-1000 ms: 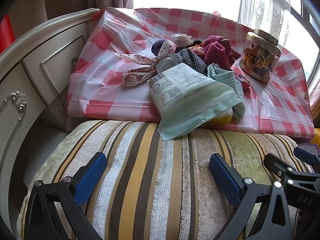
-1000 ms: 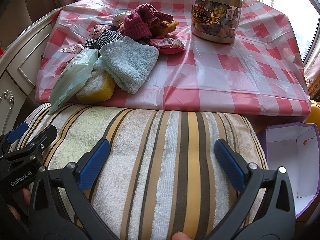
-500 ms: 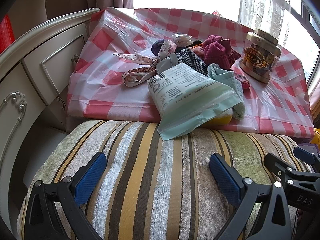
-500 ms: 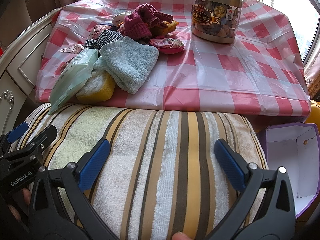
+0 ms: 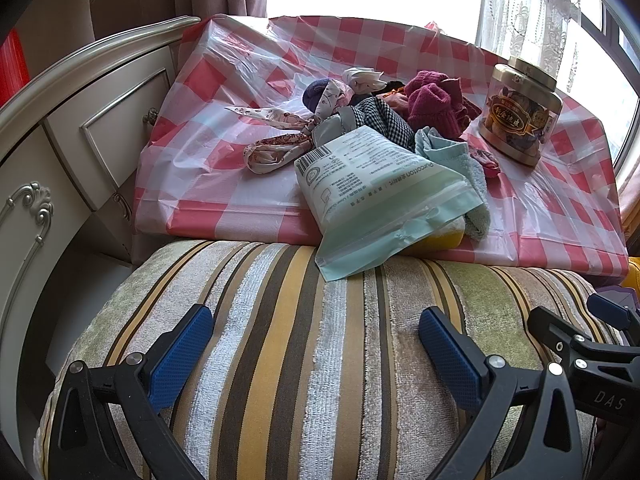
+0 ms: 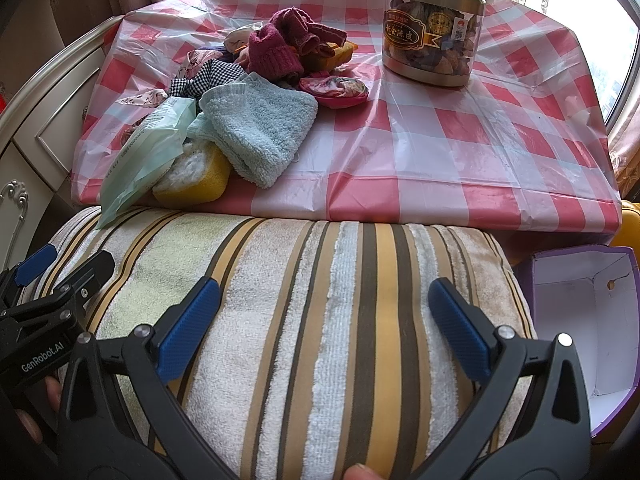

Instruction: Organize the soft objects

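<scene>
Table under a pink-and-white checked plastic cover, with a striped cushion against its near edge.

The checked cover [image 6: 460, 148] is wrinkled and drapes over the table's edges. Lying on it, left of centre, is a heap of soft items: pale green resealable pouch [image 5: 372, 188] overhanging the near edge onto the striped cushion [image 6: 320, 320], yellow sponge [image 6: 196, 178] beneath the pouch, light blue towel [image 6: 260, 132], houndstooth cloth [image 6: 208, 78], maroon knit items [image 6: 280, 48], floral fabric strip [image 5: 276, 136] and a pink floral scrunchie [image 6: 336, 90]. A gold-lidded jar [image 6: 432, 28] stands upright at the far right, apart from the heap.
</scene>
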Available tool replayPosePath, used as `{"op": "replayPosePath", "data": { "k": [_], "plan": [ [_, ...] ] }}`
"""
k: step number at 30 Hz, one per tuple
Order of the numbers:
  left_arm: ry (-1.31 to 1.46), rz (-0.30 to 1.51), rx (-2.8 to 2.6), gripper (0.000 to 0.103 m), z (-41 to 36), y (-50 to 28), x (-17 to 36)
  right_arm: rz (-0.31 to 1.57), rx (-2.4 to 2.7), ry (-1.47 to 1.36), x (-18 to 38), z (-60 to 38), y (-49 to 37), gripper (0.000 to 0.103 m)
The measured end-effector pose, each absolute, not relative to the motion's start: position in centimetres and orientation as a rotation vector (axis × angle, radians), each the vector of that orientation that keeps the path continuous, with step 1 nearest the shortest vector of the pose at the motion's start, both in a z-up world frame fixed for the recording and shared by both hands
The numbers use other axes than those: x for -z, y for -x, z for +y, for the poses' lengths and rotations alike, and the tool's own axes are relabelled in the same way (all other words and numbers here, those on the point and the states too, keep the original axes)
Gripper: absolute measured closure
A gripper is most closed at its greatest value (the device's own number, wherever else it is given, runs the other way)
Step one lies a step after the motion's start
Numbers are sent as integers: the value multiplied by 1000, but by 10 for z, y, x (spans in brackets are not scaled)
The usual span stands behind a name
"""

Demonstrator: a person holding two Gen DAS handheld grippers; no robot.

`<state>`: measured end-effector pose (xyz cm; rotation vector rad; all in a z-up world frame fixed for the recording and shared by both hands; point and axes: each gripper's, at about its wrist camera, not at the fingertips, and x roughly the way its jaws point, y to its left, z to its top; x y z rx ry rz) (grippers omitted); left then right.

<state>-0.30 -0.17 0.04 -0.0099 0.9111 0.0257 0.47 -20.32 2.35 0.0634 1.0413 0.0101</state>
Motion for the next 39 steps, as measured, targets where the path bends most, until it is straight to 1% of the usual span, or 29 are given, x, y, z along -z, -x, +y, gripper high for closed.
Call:
{"op": "replayPosePath", "data": {
  "k": [33, 39],
  "plan": [
    [27, 911, -19, 0, -1, 3, -1, 1049, -13, -66, -24, -204, -7, 0],
    [102, 854, 12, 0, 4, 4, -15, 1057, -19, -73, -24, -206, -7, 0]
  ]
}}
